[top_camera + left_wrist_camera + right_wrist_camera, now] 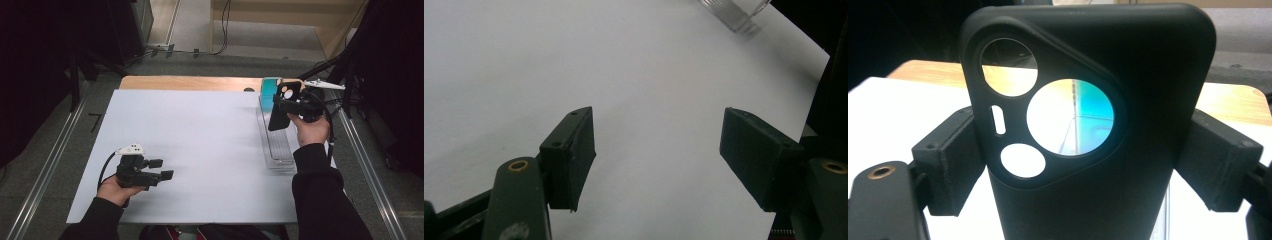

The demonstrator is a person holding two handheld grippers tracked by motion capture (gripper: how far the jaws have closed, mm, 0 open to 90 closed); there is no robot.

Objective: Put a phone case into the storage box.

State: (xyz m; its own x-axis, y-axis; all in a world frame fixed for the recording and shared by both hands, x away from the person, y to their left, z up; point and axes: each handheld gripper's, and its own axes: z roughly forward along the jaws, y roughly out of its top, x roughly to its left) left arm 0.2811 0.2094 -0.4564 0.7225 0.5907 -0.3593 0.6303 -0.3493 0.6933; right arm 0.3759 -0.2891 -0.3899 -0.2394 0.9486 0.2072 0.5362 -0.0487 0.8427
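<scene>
A black phone case (pixel 281 107) with round camera cut-outs stands upright in the air over the right side of the white board (pixel 200 135). My right gripper (pixel 283 109) is shut on it, its pads (pixel 953 165) pressing on the two long edges of the phone case (pixel 1148 100). In the right gripper view (pixel 1088 170) the case's back faces the camera. My left gripper (pixel 161 169) rests low at the board's front left, open, with nothing between its pads (pixel 574 155). The left gripper view (pixel 659 150) looks across bare white board (pixel 574 60).
A long clear plastic tray (pixel 278 147) lies along the board's right edge, under the held case, with a teal box (pixel 268 91) at its far end. Its corner (pixel 736 10) appears in the left gripper view. A wooden tabletop (pixel 190 82) runs behind the board.
</scene>
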